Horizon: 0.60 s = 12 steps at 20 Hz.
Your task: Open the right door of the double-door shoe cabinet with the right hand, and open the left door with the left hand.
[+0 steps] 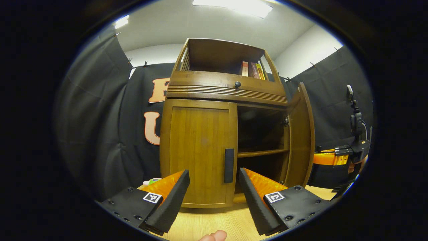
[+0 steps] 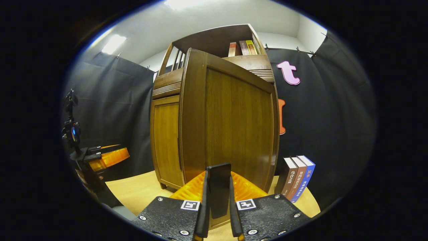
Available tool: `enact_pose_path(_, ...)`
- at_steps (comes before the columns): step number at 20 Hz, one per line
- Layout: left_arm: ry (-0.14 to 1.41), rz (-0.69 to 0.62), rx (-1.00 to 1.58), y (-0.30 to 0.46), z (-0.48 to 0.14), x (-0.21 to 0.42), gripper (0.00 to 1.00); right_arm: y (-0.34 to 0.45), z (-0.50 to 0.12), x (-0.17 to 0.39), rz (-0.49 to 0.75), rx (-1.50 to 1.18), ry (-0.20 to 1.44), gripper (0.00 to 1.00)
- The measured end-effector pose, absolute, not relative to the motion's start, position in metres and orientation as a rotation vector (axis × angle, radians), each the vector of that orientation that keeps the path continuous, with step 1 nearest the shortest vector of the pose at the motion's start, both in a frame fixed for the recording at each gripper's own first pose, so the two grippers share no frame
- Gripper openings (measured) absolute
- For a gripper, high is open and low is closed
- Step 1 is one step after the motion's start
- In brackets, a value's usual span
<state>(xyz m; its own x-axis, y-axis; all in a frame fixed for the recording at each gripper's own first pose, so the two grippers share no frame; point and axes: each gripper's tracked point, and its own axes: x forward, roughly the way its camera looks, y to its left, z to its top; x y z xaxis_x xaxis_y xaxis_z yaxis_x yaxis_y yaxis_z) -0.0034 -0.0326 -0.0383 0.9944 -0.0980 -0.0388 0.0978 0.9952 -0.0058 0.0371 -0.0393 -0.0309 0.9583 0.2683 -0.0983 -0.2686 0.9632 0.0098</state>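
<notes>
One wooden cabinet (image 1: 227, 90) with two doors, standing on a pale wood table (image 1: 214, 224). Two grippers in play. Books: three upright on the cabinet's open top shelf (image 1: 253, 70), three more standing on the table right of the cabinet in the right gripper view (image 2: 297, 179).

Left door (image 1: 199, 150): closed, flat panel with vertical grain and a framed edge. One dark, slim, upright bar handle (image 1: 229, 165) near its inner edge. Left gripper (image 1: 214, 192) has its fingers spread wide, holding nothing. The handle sits between the two fingers in the left gripper view, nearer the right-hand one, and farther off; no contact.

Right door (image 2: 234, 124): swung open, standing out from the cabinet front. In the left gripper view it shows edge-on (image 1: 301, 134), with a dark interior and one shelf board (image 1: 262, 153) exposed behind it.

Right gripper (image 2: 219, 197): fingers closed on that door's dark handle (image 2: 219, 187), which stands upright between them, pressed from both sides. Finger faces are ribbed. From the left gripper view the right gripper (image 1: 334, 157) appears far right, beyond the open door, with a hand behind it.

Above the doors, a grooved band with one small round dark knob (image 1: 237, 84). Cabinet top shelf has slatted sides. A small green object (image 1: 153, 181) lies on the table left of the cabinet; too small to identify.
</notes>
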Motion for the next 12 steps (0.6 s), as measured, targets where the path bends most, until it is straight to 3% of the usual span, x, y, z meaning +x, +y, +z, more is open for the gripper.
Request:
enact_pose_path(3, 0.044, -0.103, 0.005, -0.031, -0.043, -0.002, 0.97, -0.051, -0.031, 0.030, 0.302, 0.003, 0.106, 0.26)
enact_pose_path(4, 0.043, -0.099, 0.007, -0.029, -0.044, 0.000, 0.97, -0.062, -0.034, 0.030, 0.276, -0.004, 0.118, 0.34)
enact_pose_path(5, 0.043, -0.095, 0.004, -0.027, -0.046, 0.001, 0.99, -0.071, -0.033, 0.027, 0.247, -0.018, 0.111, 0.16)
enact_pose_path(6, 0.045, -0.093, -0.002, -0.027, -0.047, 0.002, 0.96, -0.081, -0.033, 0.025, 0.222, -0.035, 0.112, 0.15)
enact_pose_path(8, 0.053, -0.095, -0.020, -0.026, -0.050, 0.004, 0.96, -0.102, -0.032, 0.018, 0.167, -0.034, 0.113, 0.33)
enact_pose_path(9, 0.054, -0.095, -0.028, -0.027, -0.051, 0.006, 0.96, -0.113, -0.031, 0.015, 0.144, -0.025, 0.114, 0.21)
enact_pose_path(10, 0.052, -0.097, -0.032, -0.028, -0.051, 0.007, 0.94, -0.123, -0.031, 0.014, 0.124, -0.019, 0.115, 0.28)
enact_pose_path(11, 0.051, -0.099, -0.031, -0.029, -0.051, 0.008, 0.94, -0.135, -0.030, 0.013, 0.100, -0.014, 0.115, 0.15)
enact_pose_path(12, 0.046, -0.099, -0.028, -0.029, -0.049, 0.008, 0.94, -0.146, -0.030, 0.012, 0.076, -0.020, 0.115, 0.12)
